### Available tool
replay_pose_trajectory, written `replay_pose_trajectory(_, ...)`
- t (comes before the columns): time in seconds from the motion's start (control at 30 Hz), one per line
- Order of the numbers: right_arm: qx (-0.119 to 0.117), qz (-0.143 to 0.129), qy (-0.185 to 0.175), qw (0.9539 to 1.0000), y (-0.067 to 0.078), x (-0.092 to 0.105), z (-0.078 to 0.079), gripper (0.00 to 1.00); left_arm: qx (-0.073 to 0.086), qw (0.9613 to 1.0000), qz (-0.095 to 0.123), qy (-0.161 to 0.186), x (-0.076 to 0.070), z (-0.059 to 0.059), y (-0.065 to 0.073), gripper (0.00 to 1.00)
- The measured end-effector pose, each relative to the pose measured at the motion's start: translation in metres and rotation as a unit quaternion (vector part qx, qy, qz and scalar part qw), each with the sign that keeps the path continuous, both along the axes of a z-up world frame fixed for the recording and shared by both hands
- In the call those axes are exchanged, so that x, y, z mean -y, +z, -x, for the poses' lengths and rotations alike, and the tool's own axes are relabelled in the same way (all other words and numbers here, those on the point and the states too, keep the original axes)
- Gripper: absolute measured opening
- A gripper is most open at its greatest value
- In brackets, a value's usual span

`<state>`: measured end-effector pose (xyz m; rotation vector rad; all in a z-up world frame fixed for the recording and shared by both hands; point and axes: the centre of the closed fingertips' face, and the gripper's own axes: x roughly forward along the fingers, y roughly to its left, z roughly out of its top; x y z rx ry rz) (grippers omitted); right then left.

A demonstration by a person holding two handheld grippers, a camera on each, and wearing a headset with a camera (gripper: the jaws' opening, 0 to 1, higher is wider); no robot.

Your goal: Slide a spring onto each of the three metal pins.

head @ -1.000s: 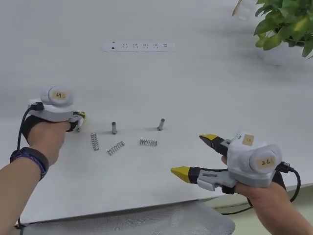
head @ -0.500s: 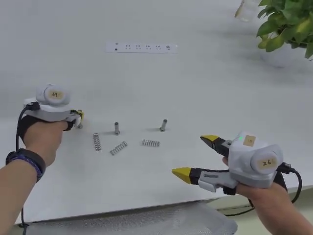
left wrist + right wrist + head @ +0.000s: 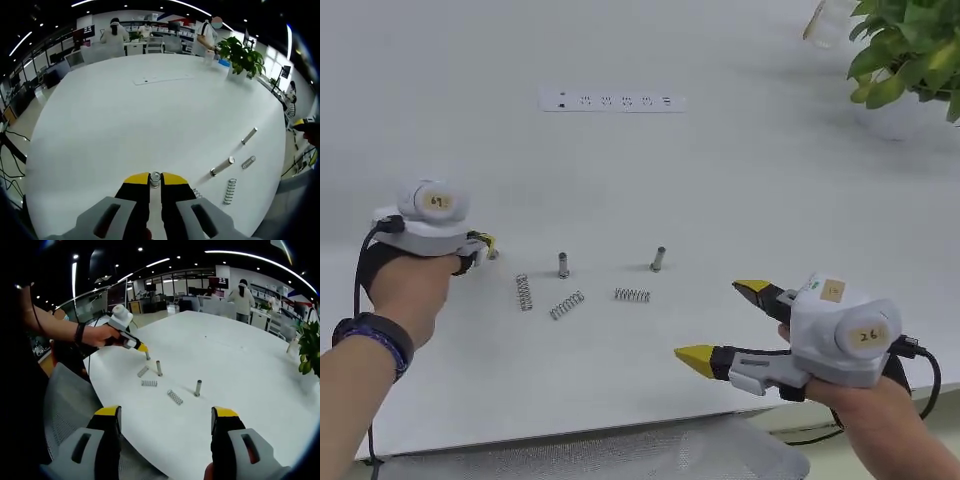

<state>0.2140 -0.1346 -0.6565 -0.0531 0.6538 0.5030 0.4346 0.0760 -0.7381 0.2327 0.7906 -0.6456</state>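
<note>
Three springs point(image 3: 567, 305) lay loose on the table point(image 3: 720, 180) beside two free pins point(image 3: 563, 265). The left tongs point(image 3: 155, 179) gripped the third pin point(image 3: 155, 176), which stood on the table. The right tongs point(image 3: 722, 320) gaped wide, holding nothing.

My left claw point(image 3: 155, 180) is pinched on a metal pin point(image 3: 155, 176); two more pins point(image 3: 222, 167) and some springs point(image 3: 230, 190) lie off right.

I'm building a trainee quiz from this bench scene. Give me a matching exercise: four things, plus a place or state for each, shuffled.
1 left gripper
2 right gripper
3 springs
4 power strip

a lying loose between the grippers
b jaws wide apart, empty
c far side of the table
d shut on a pin

Pairs: 1-d, 2-b, 3-a, 4-c
</note>
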Motion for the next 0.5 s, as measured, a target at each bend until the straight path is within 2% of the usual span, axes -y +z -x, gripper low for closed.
replay_pose_trajectory(0.3,0.002,0.000,-0.001,1.0000,0.000,0.001,0.000,0.72,0.001,1.0000,0.000,-0.004,0.000,0.004,0.001,0.00)
replay_pose_trajectory(0.5,0.003,-0.001,0.000,1.0000,0.000,0.000,0.001,0.72,0.003,0.9999,-0.004,-0.011,0.000,0.011,0.001,0.00)
